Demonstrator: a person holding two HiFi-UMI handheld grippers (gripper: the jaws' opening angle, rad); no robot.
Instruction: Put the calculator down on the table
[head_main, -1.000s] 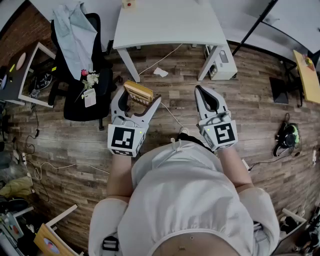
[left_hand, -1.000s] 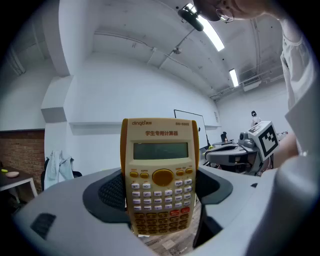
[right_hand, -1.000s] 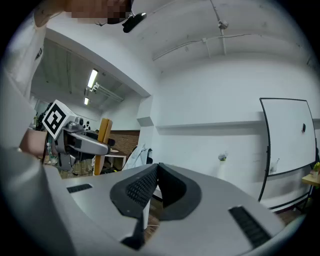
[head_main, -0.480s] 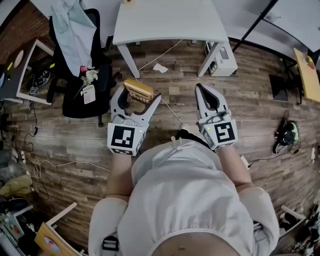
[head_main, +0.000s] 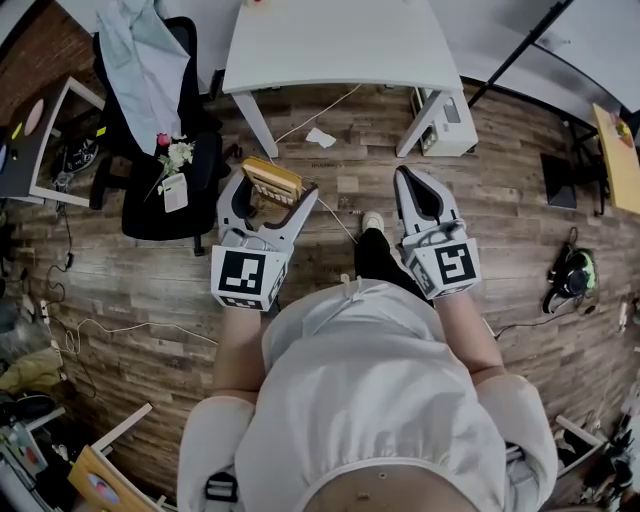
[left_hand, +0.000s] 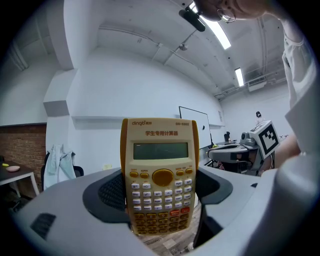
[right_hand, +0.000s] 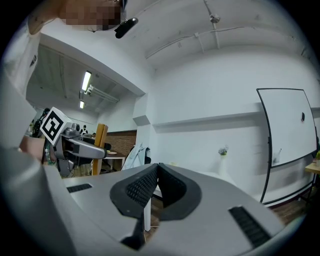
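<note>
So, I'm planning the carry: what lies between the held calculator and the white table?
In the head view, bare wooden floor, crossed by a white cable with a white scrap beside it. Nothing else stands between calculator and table.

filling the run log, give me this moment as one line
left tongs: shut on calculator | right tongs: shut, empty | table: ahead, calculator not on it

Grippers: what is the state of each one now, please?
Left gripper: shut on the calculator.
Right gripper: shut, holding nothing.
</note>
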